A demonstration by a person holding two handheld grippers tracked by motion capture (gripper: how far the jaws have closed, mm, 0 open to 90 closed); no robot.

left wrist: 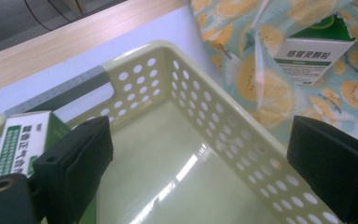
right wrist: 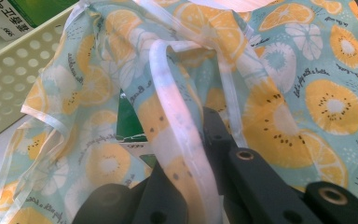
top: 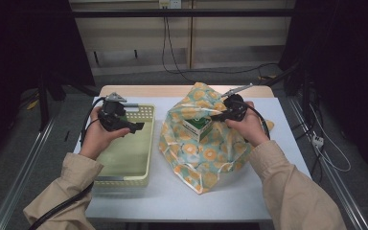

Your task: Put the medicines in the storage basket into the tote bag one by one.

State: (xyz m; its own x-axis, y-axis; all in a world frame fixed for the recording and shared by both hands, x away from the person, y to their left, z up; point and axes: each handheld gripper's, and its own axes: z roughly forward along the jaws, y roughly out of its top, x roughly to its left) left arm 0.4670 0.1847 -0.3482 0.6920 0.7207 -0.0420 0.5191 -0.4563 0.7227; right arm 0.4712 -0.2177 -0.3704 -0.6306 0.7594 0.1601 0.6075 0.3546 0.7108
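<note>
Left gripper (top: 135, 127) hangs over the basket (left wrist: 242, 140) with its jaws spread wide and nothing between them, one green-and-white box (left wrist: 21, 135) already sitting in the basket corner right by it — so I'd say partway done. Right gripper (top: 215, 116) is clamped on the fruit-print bag (top: 206, 153) by its handle, holding it open, and a second box (top: 197, 128) sits in the bag's mouth, well across from the left one — looks next to go

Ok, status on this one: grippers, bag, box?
Left gripper open above basket. Right gripper shut on bag handle. Green box inside bag. Nothing blocking.
</note>
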